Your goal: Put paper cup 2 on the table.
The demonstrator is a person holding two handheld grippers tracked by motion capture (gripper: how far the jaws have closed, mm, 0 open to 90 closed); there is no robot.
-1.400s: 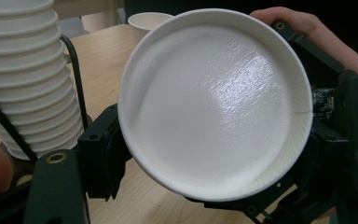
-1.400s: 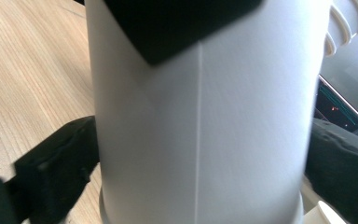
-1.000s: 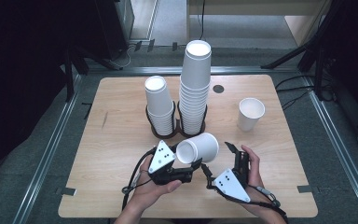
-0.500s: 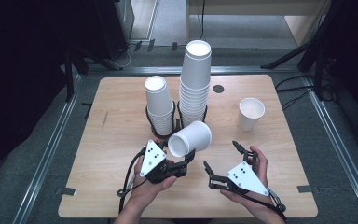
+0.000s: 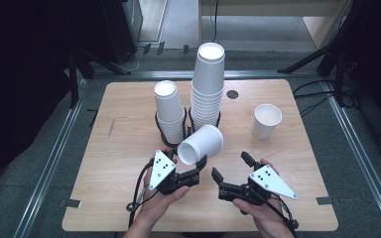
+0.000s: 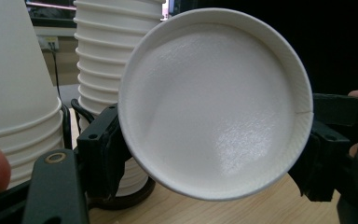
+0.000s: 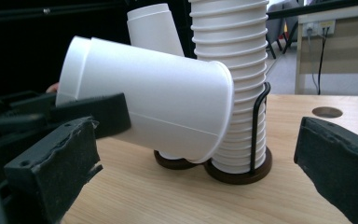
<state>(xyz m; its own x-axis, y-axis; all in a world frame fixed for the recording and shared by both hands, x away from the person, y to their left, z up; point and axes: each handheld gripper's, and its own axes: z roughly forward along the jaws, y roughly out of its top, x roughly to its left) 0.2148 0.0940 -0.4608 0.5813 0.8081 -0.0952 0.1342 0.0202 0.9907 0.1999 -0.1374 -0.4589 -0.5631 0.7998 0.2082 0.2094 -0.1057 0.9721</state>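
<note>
1. White paper cup (image 5: pixel 201 144) lies on its side, lifted clear of the wooden table (image 5: pixel 129 114), pinched near its closed base by the left gripper (image 5: pixel 191 171); those jaws are drawn in tight on the narrow end, one on each flank, as the left gripper view confirms with the cup's flat bottom (image 6: pixel 214 102) facing the camera
2. Long axis of the cup: in the high view it runs from the base at about 7 o'clock to the open mouth at about 1 o'clock, the mouth pointing towards the tall stack (image 5: pixel 208 84) and ending just short of it
3. Right gripper (image 5: pixel 230 171) sits at roughly 4 o'clock from the cup, near but apart; its jaws stand wide open and hold nothing. In the right gripper view the cup (image 7: pixel 149 112) lies across the gap at about 10 o'clock, mouth rim to the right, closer to the left-hand jaw
4. Judgement: the left hand is the nearer and already has control; the coming move turns on the cup's mouth lying away from the person, so it needs turning mouth-down before it can go onto a stack
5. Short stack (image 5: pixel 168 111) stands at 11 o'clock from the held cup, both stacks seated in black wire holders (image 7: pixel 256 135); a single upright cup (image 5: pixel 267 120) stands well apart at 2 o'clock
</note>
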